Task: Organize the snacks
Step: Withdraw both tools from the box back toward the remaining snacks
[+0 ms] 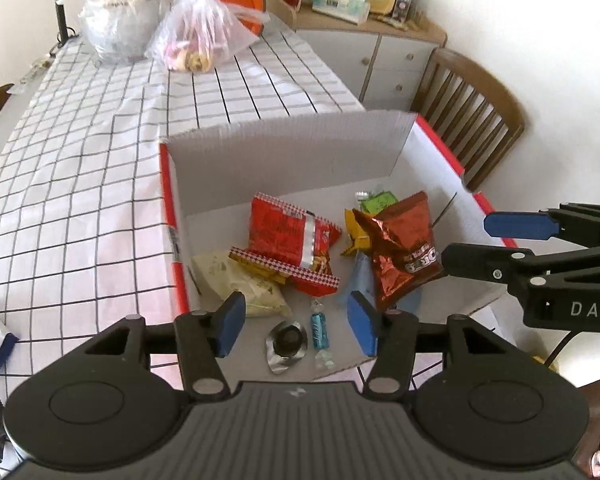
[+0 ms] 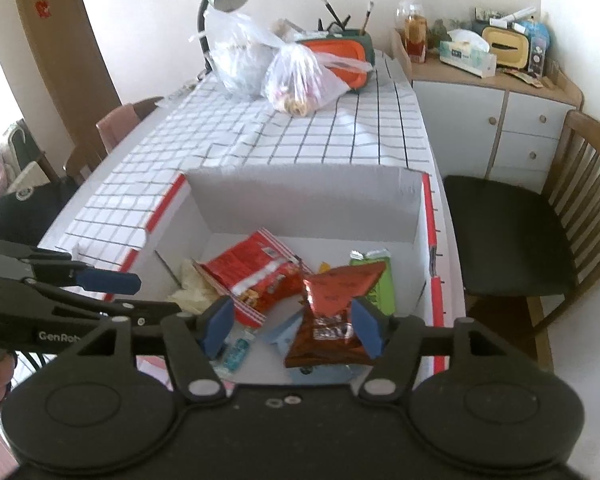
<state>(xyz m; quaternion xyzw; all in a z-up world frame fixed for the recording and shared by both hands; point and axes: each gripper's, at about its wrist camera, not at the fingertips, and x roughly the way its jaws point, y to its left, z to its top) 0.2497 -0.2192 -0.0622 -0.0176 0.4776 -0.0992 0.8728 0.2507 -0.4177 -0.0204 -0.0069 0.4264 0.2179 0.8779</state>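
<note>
Left claw apart, empty, low centre of its frame over the box's near edge. Right claw apart too, brown bag between its pads, apparently loose. Candy, red bag, pale bag lie inside the box, mid-frame. Plastic bags sit upper left, far end of the counter.

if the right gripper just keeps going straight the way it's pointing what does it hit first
Most likely the copper-red snack bag: it sits directly between the open right gripper fingers, atop other packets in the white box. Depth is unclear, so it may already be nearly touching.
</note>
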